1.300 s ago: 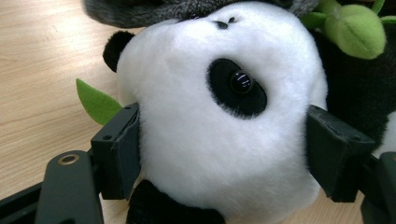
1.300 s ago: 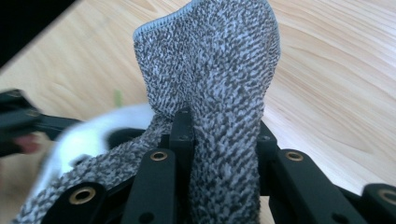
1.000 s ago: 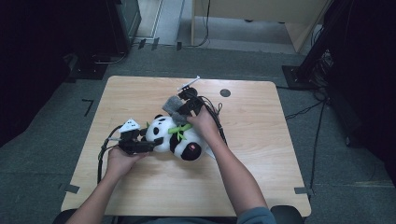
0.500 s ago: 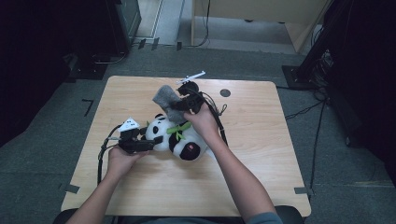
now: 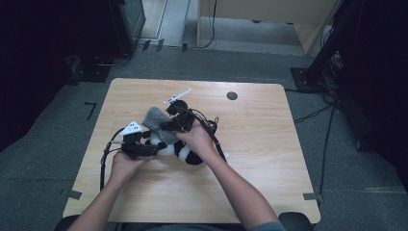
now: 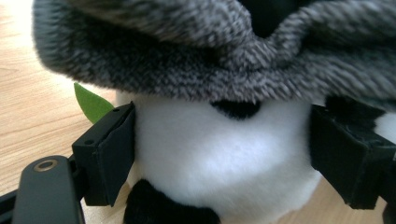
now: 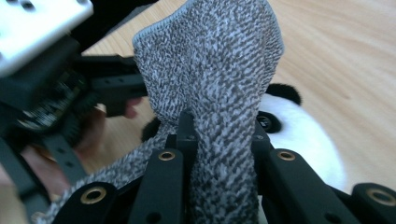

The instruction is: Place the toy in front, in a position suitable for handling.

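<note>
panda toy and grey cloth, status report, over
Left hand-held gripper clamped around the panda toy. Right hand-held gripper shut on the grey cloth, draped over the panda's head. Nothing in the way on the table.

A plush panda (image 5: 180, 150) lies on the wooden table, a little left of centre and toward the near side. It is white and black — a white face and belly, black ears, black eye patches and dark limbs — with a small green felt leaf (image 6: 92, 101) beside it. The left gripper (image 6: 219, 154) clasps its white body, one jaw on each side.

A grey knitted cloth (image 5: 157, 121), speckled dark and light with a stitched hem, is draped over the panda's head — it hangs low across the top of the face. The right gripper (image 7: 219, 140) pinches a fold of it, and the free end stands up above the jaws.
</note>
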`<action>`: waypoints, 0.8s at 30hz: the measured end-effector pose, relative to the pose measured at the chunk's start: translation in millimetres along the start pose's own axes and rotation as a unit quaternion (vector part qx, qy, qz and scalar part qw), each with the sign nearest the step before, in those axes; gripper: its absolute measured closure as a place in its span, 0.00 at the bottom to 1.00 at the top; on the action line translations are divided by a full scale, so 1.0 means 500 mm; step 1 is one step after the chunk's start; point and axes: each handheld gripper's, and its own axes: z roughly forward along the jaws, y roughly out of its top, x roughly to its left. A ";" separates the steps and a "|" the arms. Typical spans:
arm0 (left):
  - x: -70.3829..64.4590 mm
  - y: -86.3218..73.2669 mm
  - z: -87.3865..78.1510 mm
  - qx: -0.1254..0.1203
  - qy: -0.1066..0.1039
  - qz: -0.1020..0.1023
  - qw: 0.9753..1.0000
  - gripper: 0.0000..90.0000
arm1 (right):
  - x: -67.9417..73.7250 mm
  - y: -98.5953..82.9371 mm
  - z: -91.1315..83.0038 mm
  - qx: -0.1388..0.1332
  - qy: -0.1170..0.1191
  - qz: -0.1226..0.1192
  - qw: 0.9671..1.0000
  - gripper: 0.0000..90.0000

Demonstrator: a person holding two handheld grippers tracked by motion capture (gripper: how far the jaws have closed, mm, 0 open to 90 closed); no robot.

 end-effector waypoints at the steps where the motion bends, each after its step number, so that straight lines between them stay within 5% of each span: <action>1: 0.000 0.000 -0.003 -0.003 -0.003 -0.001 1.000 0.16 | -0.004 -0.001 -0.002 -0.002 -0.001 -0.003 1.000 0.84; 6: 0.003 -0.004 -0.012 0.001 -0.005 0.007 1.000 0.16 | -0.035 -0.005 -0.008 -0.015 0.008 0.021 1.000 0.84; 9: 0.000 -0.009 0.000 0.003 0.001 0.030 1.000 0.15 | -0.050 -0.006 -0.009 -0.019 0.020 0.039 0.999 0.83; 14: 0.002 -0.017 0.030 -0.005 0.003 0.035 0.999 0.11 | -0.062 -0.009 -0.007 -0.021 0.025 0.051 0.998 0.83; 20: -0.012 -0.017 0.035 -0.007 0.028 0.046 0.999 0.42 | -0.075 -0.013 -0.019 -0.020 0.018 0.050 0.998 0.82; 24: -0.013 -0.016 0.032 -0.005 0.027 0.047 0.998 0.47 | -0.091 -0.016 -0.034 -0.023 0.005 0.056 0.998 0.82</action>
